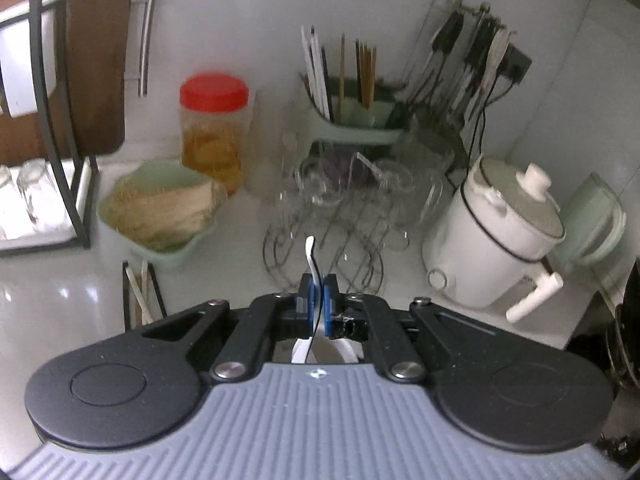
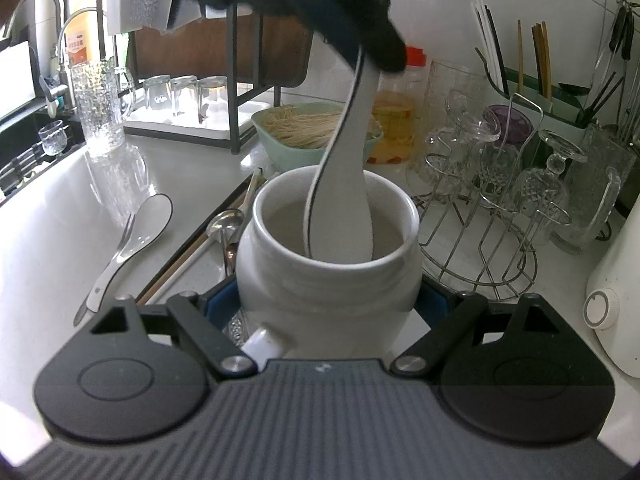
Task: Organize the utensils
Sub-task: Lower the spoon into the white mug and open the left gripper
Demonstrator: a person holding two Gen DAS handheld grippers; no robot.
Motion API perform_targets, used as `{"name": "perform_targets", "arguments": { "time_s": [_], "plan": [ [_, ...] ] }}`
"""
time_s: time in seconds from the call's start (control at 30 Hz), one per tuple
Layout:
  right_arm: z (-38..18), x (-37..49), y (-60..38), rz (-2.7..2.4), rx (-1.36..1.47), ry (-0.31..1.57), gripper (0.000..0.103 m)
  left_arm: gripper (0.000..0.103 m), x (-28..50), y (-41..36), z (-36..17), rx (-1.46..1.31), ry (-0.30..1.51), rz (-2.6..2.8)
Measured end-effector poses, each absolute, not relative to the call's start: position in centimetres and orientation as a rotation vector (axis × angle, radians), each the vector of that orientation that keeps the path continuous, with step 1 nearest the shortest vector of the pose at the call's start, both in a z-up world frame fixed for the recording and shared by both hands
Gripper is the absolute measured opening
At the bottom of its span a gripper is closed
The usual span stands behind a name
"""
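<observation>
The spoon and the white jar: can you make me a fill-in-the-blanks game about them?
1. The left gripper holds a white ____.
2. The spoon's bowl end is inside the ____.
3. The right gripper grips the ____.
4. The lid on the jar of yellow liquid is ____.

Missing words: spoon; jar; jar; red.

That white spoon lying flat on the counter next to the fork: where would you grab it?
By the handle, from above. The spoon lies flat with its bowl facing up, too wide and rounded to pinch. Its slim handle runs towards the camera beside the fork, so the gripper should close across it, near the middle.
</observation>
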State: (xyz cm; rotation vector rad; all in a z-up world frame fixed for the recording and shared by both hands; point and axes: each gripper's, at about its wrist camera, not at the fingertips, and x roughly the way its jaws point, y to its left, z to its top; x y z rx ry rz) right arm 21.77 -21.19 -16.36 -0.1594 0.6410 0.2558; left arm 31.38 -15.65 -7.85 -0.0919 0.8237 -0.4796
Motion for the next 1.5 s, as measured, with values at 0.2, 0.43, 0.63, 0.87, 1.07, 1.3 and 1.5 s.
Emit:
{"name": "perform_targets", "arguments": {
  "time_s": [0.2,0.43,0.63,0.87,1.07,1.3,1.5],
  "plan": [
    [-16.3,21.8,-21.2,0.257,-0.160,0.643,0.092,0.005,32.5,-15.5,-8.6,-0.076,0.943,-0.491],
    [-16.2,21.8,-21.2,0.255,-0.159,0.643,0.092,0.005,33.2,-16.1,-9.5,-0.019,1.076,-0.512],
    [-16.3,21.9,-21.3,0.255,-0.155,0.639,0.092,0.005,33.9,-16.1,-10.8,-0.002,1.141,-0.503],
    [-16.3,21.9,-21.4,0.259,-0.152,0.636,0.092,0.005,34.5,-15.9,-11.7,-0.028,1.177,-0.509],
    [-16.4,21.9,-21.5,0.260,-0.152,0.635,0.092,0.006,34.6,-15.9,-11.8,-0.032,1.175,-0.500],
    [-16.4,21.9,-21.4,0.265,-0.152,0.634,0.092,0.018,34.7,-15.6,-11.5,-0.068,1.162,-0.489],
    [-16.3,21.9,-21.5,0.266,-0.151,0.636,0.092,0.030,33.7,-15.8,-9.8,-0.059,1.090,-0.504]
  ]
}}
